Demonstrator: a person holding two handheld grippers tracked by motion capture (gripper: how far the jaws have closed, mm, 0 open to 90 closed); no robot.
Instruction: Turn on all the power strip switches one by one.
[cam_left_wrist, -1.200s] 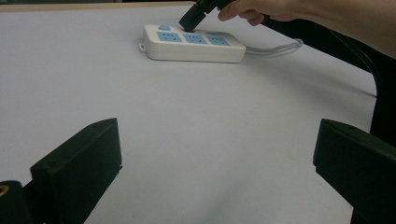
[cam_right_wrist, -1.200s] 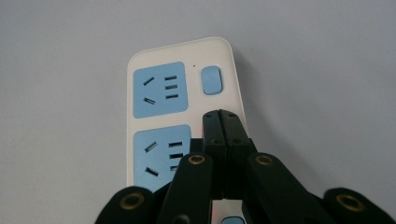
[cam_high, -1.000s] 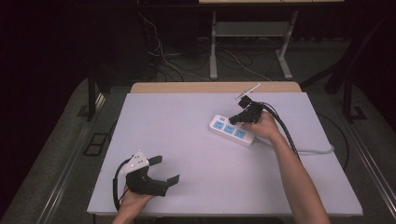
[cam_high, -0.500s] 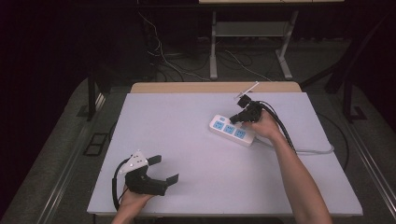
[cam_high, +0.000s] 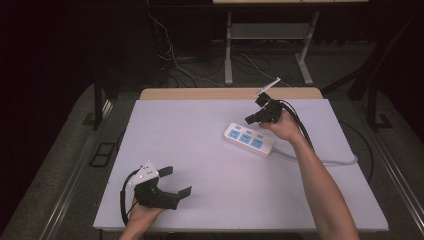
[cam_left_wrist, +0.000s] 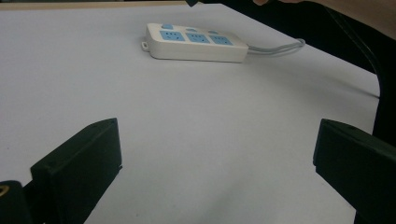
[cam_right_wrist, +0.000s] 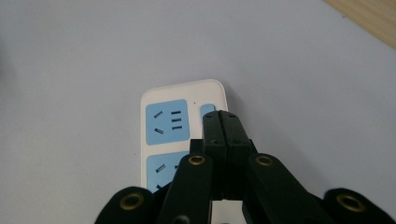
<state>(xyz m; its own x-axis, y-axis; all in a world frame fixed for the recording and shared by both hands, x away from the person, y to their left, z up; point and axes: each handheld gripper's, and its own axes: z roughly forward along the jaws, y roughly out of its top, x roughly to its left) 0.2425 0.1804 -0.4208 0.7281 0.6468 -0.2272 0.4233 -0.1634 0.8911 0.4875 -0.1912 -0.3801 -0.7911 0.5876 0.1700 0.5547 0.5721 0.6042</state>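
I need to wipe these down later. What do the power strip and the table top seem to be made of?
Power strip: likely hard plastic, white with blue socket faces, smooth moulded edges. Table top: a matt, pale sheet, perhaps laminate or a mat; a wood-coloured edge shows at the far side.

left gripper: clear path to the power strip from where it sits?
Probably yes. The left gripper rests near the table's front edge with its jaws open, and bare table lies between it and the power strip. The right gripper, shut, hovers over the strip's far side.
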